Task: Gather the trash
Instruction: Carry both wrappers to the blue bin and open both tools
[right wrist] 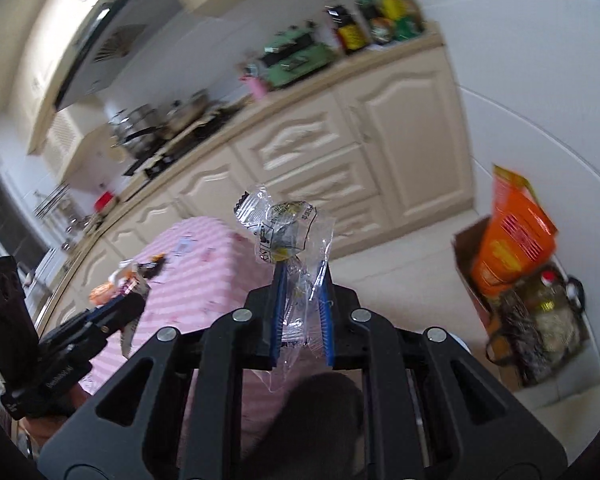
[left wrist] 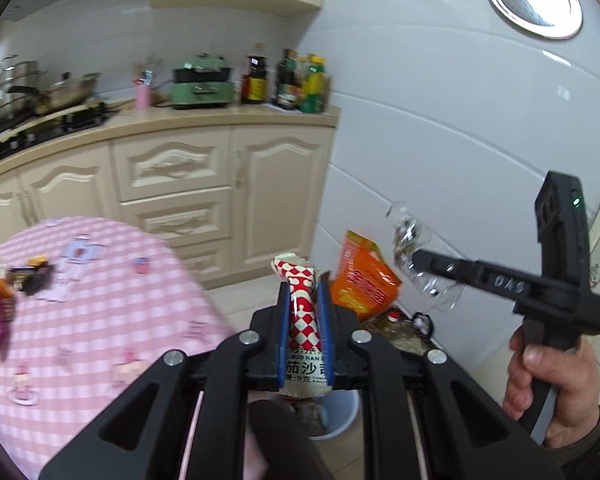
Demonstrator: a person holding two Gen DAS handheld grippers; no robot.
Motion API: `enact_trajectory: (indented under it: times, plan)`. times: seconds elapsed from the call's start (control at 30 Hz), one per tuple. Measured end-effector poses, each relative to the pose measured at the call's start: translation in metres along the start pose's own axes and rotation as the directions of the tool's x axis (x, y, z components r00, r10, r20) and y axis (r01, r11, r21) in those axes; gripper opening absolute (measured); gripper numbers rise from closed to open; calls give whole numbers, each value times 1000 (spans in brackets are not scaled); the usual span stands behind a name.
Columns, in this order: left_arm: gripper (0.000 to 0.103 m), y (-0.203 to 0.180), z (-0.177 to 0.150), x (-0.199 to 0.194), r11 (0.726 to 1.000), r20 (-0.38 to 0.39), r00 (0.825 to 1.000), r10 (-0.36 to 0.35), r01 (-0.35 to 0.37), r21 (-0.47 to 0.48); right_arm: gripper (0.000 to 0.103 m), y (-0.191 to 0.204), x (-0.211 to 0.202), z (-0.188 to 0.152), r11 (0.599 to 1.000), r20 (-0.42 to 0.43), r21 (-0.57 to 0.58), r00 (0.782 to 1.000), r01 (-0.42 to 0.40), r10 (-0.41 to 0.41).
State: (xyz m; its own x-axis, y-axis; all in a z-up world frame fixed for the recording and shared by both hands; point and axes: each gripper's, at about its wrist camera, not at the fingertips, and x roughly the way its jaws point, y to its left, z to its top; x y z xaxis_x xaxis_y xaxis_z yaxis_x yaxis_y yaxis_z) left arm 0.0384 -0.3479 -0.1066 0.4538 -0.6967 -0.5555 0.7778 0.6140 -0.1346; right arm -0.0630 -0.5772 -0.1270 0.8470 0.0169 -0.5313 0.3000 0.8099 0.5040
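Left wrist view, item one — left gripper (left wrist: 304, 312): blue-padded fingers closed on a red-and-white checked sauce sachet (left wrist: 302, 308), held upright, long axis running along the fingers, its top sticking out past the tips and its printed end hanging back toward the body of the tool.

Item two — pale bin (left wrist: 336, 412): only a slice of rim shows, directly beneath the left gripper and partly hidden by it. Judged the drop point; the sachet sits more or less over it, so letting go would probably do.

Item three — right gripper (right wrist: 300, 280): fingers clamped on a crumpled clear wrapper (right wrist: 286, 232), which stands up beyond the tips. Seen from the left wrist it hangs off to the right of the sachet and farther from the bin, so the left hand is the nearer of the two.

Item four — remaining trash (left wrist: 4, 292): several wrappers, orange, dark and purple, lying on the pink checked tablecloth (left wrist: 112, 312), well apart from both grippers, off to the left.

Item five — orange packet (left wrist: 360, 280) in a box on the floor by the wall; whether it counts as trash, cannot tell.
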Motion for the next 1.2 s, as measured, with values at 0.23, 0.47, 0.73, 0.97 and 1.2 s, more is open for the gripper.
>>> enact_trajectory:
  times: [0.23,0.47,0.73,0.97,1.2]
  plan:
    - [13,-37,-29,84,998,-140,989,-38,44,46,16,-79,40,-32,987,-102,138,993,77,-63]
    - [13,-45,-68,172,998,-321,946,-46,60,34,16,-147,108,-75,952,-267,273,961,141,-66]
    - [13,-35,-101,256,999,-472,881,-38,40,-7,16,-197,179,-118,908,-424,365,905,207,-36]
    - [68,-28,-114,290,1000,-522,853,-2,-2,-7,87,-219,195,-132,865,-435,431,899,258,-51]
    - [80,-23,-114,283,998,-511,858,47,-67,-20,96,-224,180,-128,849,-401,455,913,270,-76]
